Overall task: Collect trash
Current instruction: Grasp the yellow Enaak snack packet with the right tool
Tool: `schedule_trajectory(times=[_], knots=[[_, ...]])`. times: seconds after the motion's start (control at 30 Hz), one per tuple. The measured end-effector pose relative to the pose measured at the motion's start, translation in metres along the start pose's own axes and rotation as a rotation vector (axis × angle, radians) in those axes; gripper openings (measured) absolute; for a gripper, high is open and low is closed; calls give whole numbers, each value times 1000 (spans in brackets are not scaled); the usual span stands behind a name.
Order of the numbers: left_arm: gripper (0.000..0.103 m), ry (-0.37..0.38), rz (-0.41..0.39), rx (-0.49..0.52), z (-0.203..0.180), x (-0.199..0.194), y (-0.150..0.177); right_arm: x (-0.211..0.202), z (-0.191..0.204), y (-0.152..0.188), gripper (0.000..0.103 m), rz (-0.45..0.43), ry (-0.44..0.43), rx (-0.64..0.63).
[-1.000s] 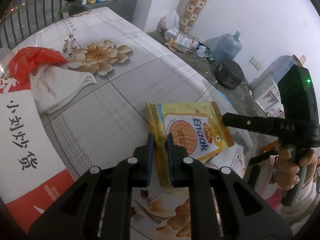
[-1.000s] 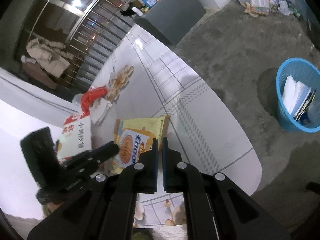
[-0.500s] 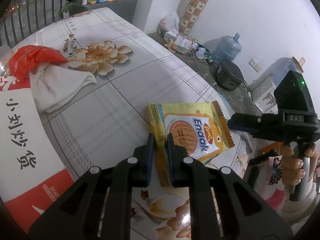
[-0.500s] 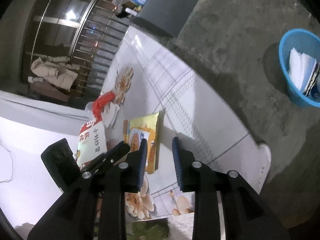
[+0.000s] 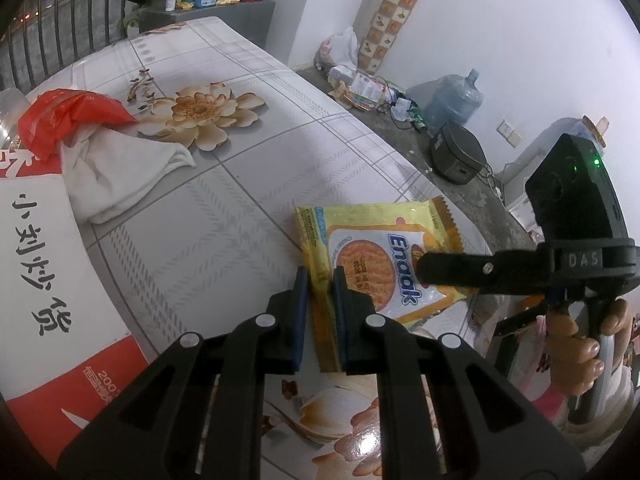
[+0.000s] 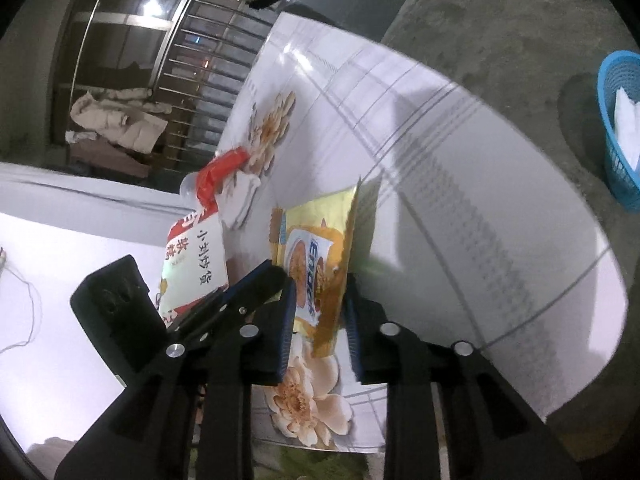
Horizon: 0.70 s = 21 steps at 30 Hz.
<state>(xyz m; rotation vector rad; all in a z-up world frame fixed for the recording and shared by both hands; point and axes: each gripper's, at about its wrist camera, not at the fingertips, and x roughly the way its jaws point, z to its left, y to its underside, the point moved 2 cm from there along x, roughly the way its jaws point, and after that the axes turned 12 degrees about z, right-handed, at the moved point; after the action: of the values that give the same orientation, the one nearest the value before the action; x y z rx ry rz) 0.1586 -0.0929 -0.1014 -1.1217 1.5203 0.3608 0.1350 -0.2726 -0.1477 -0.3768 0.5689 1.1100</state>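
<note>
A yellow Enaak biscuit wrapper (image 5: 372, 240) is held just above the flower-print table (image 5: 224, 208). My left gripper (image 5: 320, 280) is shut on the wrapper's left edge. In the left wrist view my right gripper (image 5: 428, 270) comes in from the right over the wrapper's face, a hand on its handle. In the right wrist view the wrapper (image 6: 316, 240) stands on edge between the jaws of my right gripper (image 6: 320, 292). Those jaws are closing, and a gap still shows on both sides of the wrapper. The left gripper (image 6: 276, 276) is just to its left.
A red plastic bag (image 5: 68, 120) and a white cloth (image 5: 116, 176) lie at the table's far left. A white and red printed bag (image 5: 40, 280) lies beside my left gripper. A blue basket (image 6: 620, 128) with paper stands on the floor past the table's rounded edge.
My right gripper went from shut to open, swung in and down, and now straddles the wrapper's free edge. The left gripper kept still, holding the wrapper.
</note>
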Motion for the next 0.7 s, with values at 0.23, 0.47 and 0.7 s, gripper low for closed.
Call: schedule_trajectory(times=[0.23,0.47,0.7], knots=[[11,44,-8,-23,5,-1,1,-1,4,0,12,-34,36,-8],[11,31,-28,-10,3,-3,1,-6,-1,-1,9,-55,35,-4],[11,-31,-76,24,0,-33,-13,-15,19,-12,5,-83,19,-50]])
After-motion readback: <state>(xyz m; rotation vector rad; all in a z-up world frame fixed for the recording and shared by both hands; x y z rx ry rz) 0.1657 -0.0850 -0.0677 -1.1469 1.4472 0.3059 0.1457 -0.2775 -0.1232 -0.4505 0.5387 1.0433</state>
